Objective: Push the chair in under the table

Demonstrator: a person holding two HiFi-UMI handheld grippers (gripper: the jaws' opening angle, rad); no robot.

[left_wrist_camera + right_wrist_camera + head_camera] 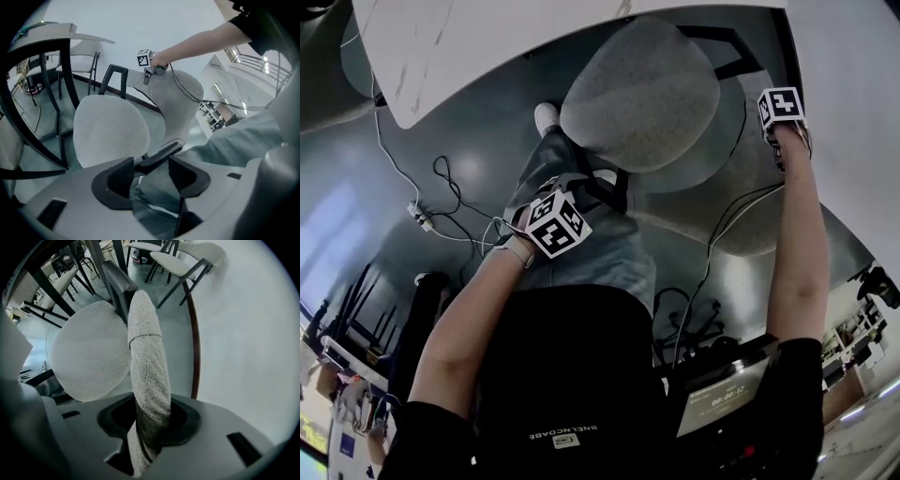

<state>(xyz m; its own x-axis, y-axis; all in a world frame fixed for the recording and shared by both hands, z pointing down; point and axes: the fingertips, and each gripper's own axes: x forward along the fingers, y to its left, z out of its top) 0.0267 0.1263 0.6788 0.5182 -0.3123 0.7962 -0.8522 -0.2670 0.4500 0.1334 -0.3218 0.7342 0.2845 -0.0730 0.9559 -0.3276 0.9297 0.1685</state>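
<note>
So the chair (637, 94) sits with its grey seat pointing at the far side, and the seat's far edge is right at the rim of the white table (853, 112). That table curves round the far side and all down the right. The right gripper (149, 417) is pinching the top edge of the fabric backrest (145, 352), with the cloth squeezed between both jaws, out at the backrest's right end and just beside the tabletop. In the right gripper view the table's brown edge (193, 333) runs close along the right of the backrest, so there's not much room on that side. The left gripper (152, 176) is down low by the person's trouser leg (234, 140) at the near side of the seat. Its jaws are spread and holding nothing, and a black bar (159, 155) of the chair frame lies just past the tips. Left of the chair there's open grey floor (478, 122), but cables (441, 187) trail across it. More chairs (183, 258) stand on the far side of the table.
</note>
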